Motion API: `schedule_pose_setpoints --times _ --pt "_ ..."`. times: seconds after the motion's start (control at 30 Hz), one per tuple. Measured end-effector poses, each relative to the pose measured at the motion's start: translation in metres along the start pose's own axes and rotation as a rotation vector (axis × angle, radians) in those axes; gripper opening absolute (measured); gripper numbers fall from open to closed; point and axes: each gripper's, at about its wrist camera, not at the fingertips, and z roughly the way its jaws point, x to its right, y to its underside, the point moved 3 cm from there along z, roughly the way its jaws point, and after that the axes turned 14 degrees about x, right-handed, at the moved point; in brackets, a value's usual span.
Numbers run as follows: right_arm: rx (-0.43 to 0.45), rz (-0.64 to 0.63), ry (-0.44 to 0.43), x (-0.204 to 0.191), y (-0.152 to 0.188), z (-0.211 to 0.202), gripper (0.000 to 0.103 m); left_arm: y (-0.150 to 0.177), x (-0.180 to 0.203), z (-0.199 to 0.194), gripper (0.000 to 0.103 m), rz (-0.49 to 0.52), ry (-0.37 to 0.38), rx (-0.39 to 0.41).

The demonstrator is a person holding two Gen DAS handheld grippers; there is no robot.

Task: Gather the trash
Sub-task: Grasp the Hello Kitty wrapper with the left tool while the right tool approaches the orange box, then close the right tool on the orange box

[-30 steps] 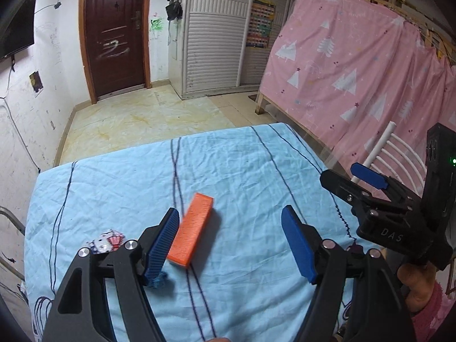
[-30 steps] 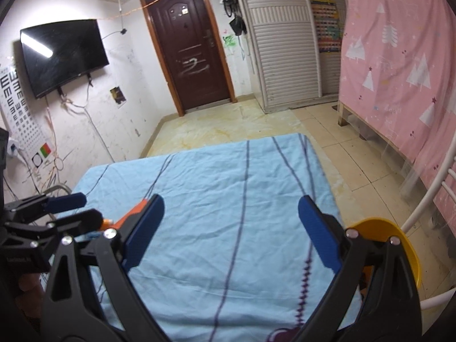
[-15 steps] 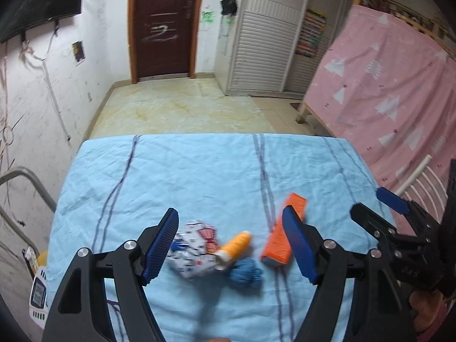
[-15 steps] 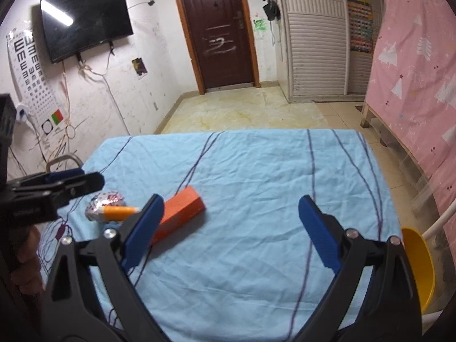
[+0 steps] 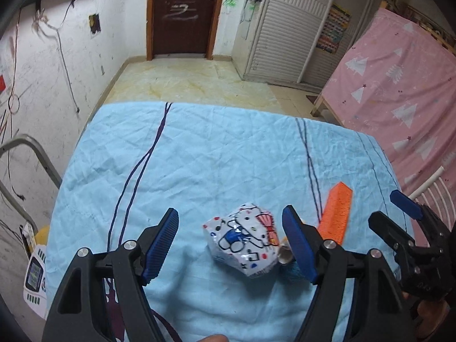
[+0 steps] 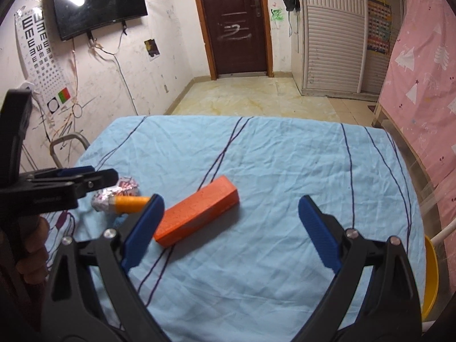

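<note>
A crumpled white cartoon-print wrapper (image 5: 242,239) lies on the blue bedsheet (image 5: 216,165) between the open fingers of my left gripper (image 5: 230,245), which hovers over it, empty. Beside it lie an orange thread spool (image 6: 132,203), a blue scrap (image 5: 293,270) and an orange block (image 6: 196,210). The block also shows in the left wrist view (image 5: 336,212). My right gripper (image 6: 230,230) is open and empty, just right of the block. It shows from the side in the left wrist view (image 5: 399,219).
A yellow bin (image 6: 429,279) stands off the sheet's right edge by a white chair rail. A pink curtain (image 5: 399,85) hangs at the right. A metal frame (image 5: 25,154) and a small white device (image 5: 35,279) are at the left.
My left gripper has swung left from the orange block to over the wrapper. My right gripper has turned left too, so the block and spool now lie before it.
</note>
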Motion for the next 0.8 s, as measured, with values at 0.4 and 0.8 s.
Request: schedule_pose_setpoints --times 0.4,0.8 --pt "-0.035 -0.029 -0.018 -0.015 0.004 0.013 0.091 0.016 0.008 0.018 0.031 -0.045 0.052 -0.105" --pt "-0.083 -0.051 -0.038 -0.035 0.007 0.035 0.091 -0.008 0.001 -0.028 0.023 -0.049 0.006 0.060"
